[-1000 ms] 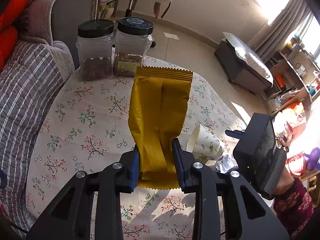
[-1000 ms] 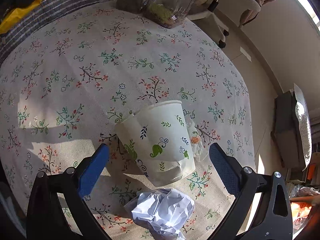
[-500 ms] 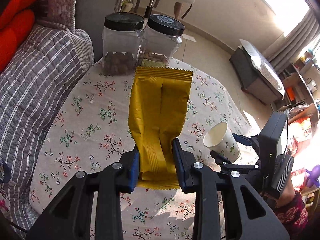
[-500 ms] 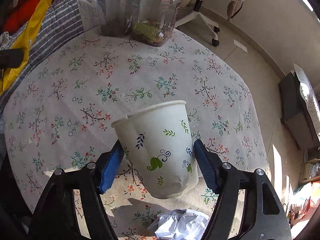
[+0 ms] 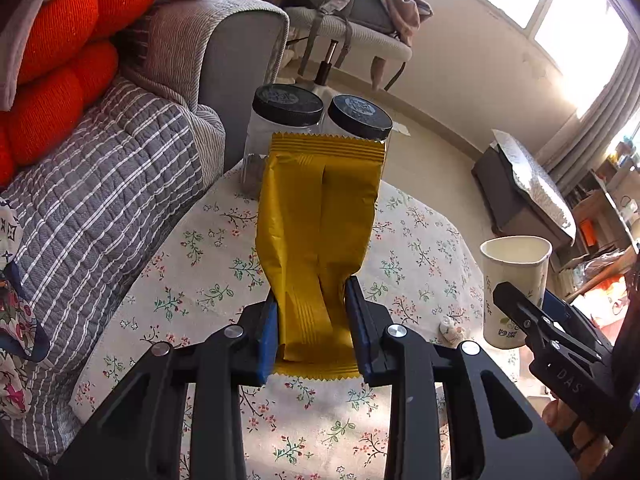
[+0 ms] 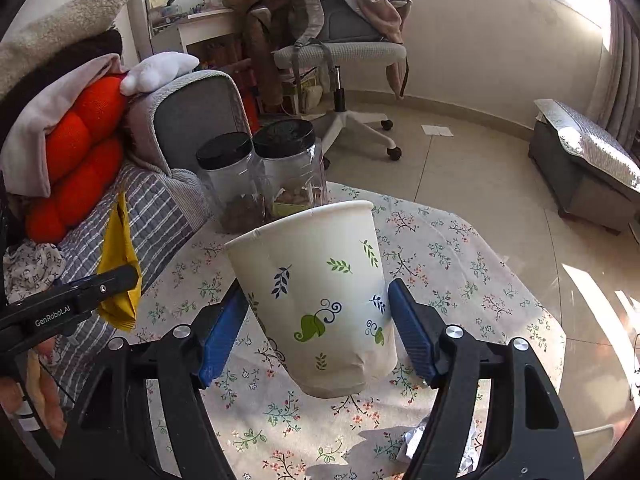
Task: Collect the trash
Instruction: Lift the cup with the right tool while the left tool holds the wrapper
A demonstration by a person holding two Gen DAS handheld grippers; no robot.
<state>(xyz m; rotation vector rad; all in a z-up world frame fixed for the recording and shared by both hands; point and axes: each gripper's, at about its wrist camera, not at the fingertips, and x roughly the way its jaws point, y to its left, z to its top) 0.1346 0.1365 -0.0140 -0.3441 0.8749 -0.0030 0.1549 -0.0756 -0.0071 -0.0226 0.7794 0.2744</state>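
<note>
**Both grippers loaded above the floral table**

A round table under a white floral-print cloth (image 5: 208,264) stands in a sunlit room with a pale tiled floor, a grey striped sofa (image 5: 100,184) with orange cushions at nine o'clock and a grey swivel chair (image 6: 340,52) at twelve.

Two clear plastic jars with black lids (image 6: 260,168) stand side by side at the table's far edge, touching the sofa arm. A crumpled foil scrap (image 6: 416,436) lies on the cloth at five o'clock in the right wrist view.

The left gripper (image 5: 312,332) is clamped on the lower end of a flat yellow foil wrapper (image 5: 320,216), which rises upright from the blue pads and hides part of the jars. The right gripper (image 6: 316,332) squeezes a white paper cup with leaf prints (image 6: 316,280) near its base; the cup is clear of the cloth, tilted, mouth toward eleven o'clock.
</note>
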